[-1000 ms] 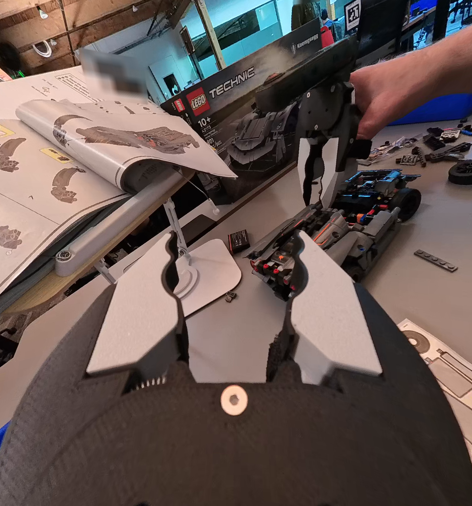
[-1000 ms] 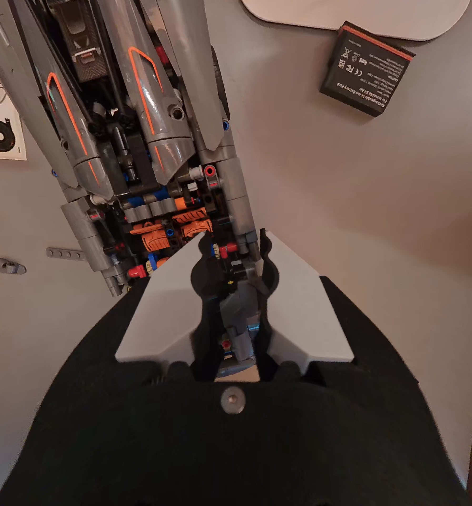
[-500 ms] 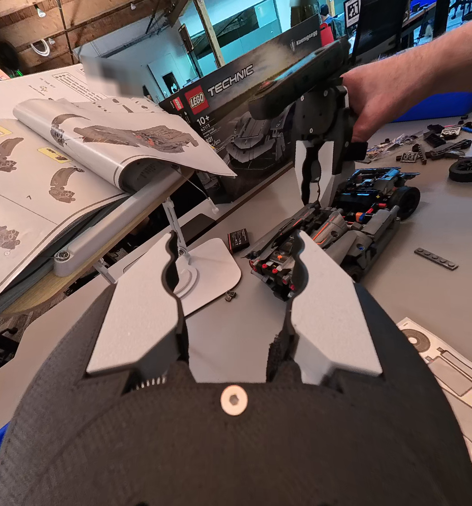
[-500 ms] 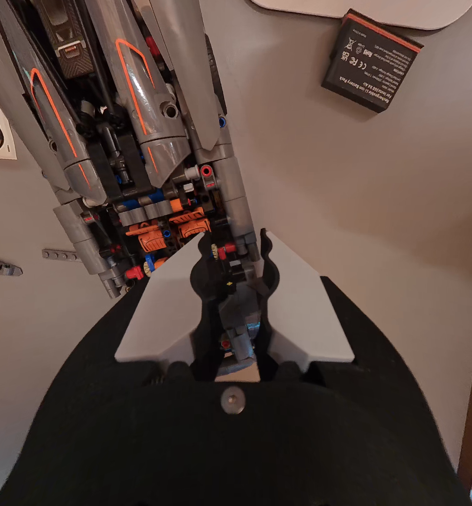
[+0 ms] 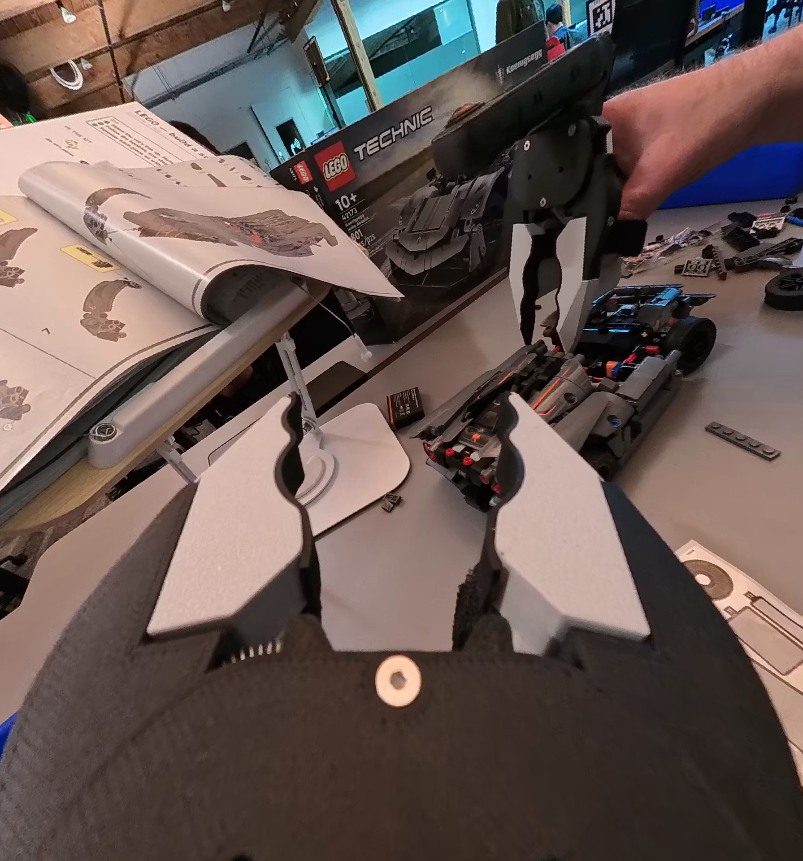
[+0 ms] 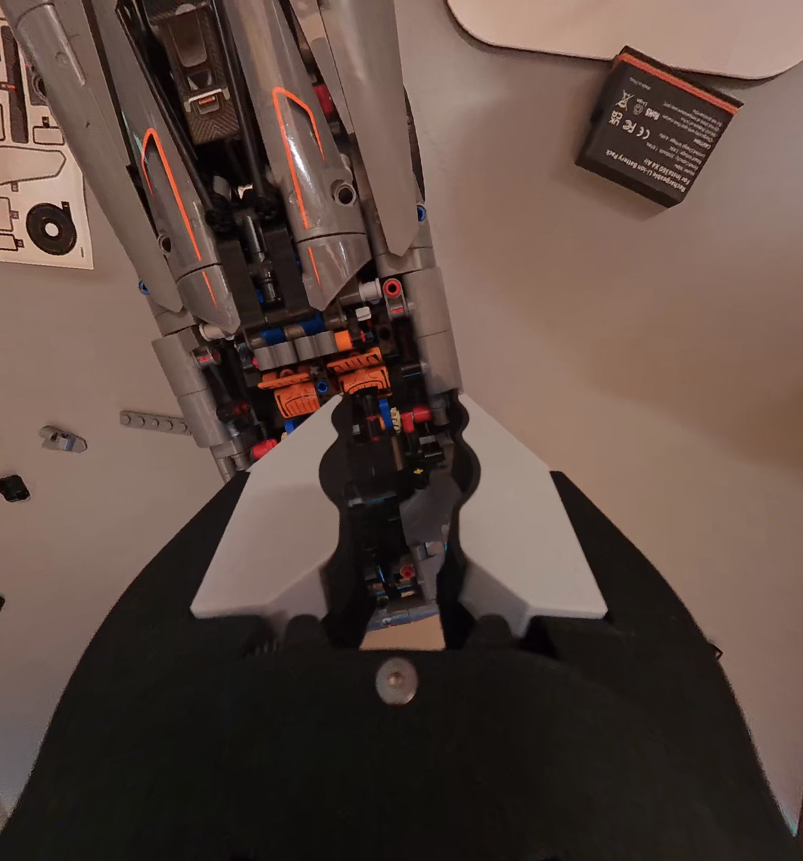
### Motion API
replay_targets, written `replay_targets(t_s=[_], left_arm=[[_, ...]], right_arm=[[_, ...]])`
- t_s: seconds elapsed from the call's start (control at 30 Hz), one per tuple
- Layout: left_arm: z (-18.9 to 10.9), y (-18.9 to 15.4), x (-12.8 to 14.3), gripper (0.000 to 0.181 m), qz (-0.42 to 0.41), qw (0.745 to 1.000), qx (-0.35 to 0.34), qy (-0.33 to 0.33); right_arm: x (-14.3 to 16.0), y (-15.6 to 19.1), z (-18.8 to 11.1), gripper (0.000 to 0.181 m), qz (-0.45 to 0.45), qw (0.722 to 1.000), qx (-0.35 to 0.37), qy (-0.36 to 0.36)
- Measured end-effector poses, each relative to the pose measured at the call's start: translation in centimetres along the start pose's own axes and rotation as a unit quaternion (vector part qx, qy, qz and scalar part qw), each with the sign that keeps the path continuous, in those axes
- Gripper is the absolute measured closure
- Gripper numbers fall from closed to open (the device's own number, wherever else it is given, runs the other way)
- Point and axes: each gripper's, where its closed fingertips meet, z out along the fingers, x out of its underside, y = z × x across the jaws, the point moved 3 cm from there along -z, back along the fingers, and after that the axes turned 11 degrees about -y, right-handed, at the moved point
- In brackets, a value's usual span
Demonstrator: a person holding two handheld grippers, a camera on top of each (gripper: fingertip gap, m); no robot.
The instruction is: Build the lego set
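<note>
The left gripper (image 5: 399, 447) hovers with jaws wide apart, empty, over the table (image 5: 739, 410); the right gripper (image 6: 399, 419) points down over the grey lego car (image 6: 297, 195), jaws partly apart around its dark middle, grip unclear

Behind your pale grey surface (image 5: 739, 410) you see dark wooden ceiling beams (image 5: 124, 32) with small spotlights (image 5: 67, 14), a slanted wooden post (image 5: 357, 56), and teal-lit glass partitions (image 5: 418, 32).
</note>
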Motion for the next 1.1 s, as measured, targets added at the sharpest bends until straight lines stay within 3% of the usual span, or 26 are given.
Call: replay_targets(t_s=[0.13,0.3,0.6,1.1], left_arm=[[0.1,-0.1,0.1,0.099,0.001,1.000,0.002,0.003],[0.1,-0.1,0.1,0.099,0.003,1.000,0.002,0.003],[0.3,-0.3,0.3,0.099,0.005,1.000,0.005,0.008],[0.2,-0.3,0.3,0.099,0.007,1.000,0.005,0.007]], right_arm=[[0.0,-0.5,-0.2,0.152,0.000,1.000,0.017,0.001],[0.1,-1.0,-0.3,0.152,0.011,1.000,0.024,-0.009],[-0.1,2.2,-0.1,0.161,-0.015,0.998,-0.058,-0.012],[0.6,2.9,0.0,0.158,-0.062,0.996,-0.059,-0.017]])
